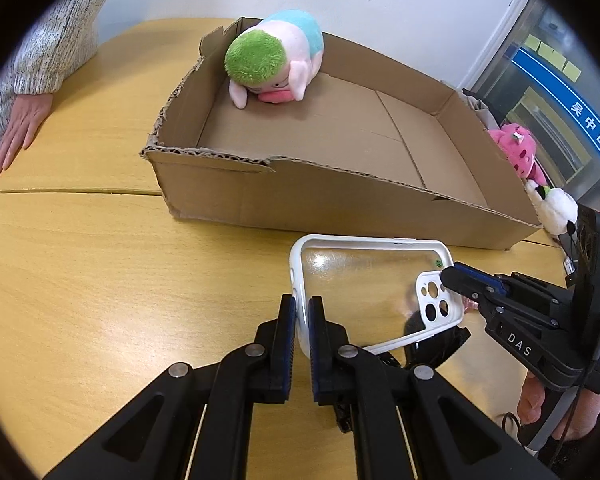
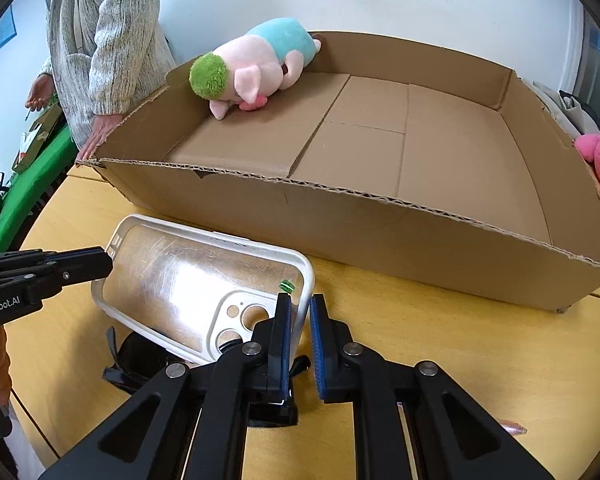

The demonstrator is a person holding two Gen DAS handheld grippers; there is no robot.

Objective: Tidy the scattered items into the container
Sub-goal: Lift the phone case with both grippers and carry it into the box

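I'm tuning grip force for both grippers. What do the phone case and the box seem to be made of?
Phone case: apparently plastic, with a clear glossy back showing glare and fine scratches and a white opaque rim, possibly softer. Box: brown corrugated cardboard, matte, with fluting visible along its torn top edges.

I see the shallow brown cardboard box (image 1: 284, 196) sitting on the light wooden desk (image 1: 80, 264), with the pink plush pig with a green head (image 1: 272, 60) in its far left corner. The clear white-rimmed phone case (image 1: 364, 280) lies before the box's near wall. Beyond the box's right wall sits a pink plush toy (image 1: 518, 152).
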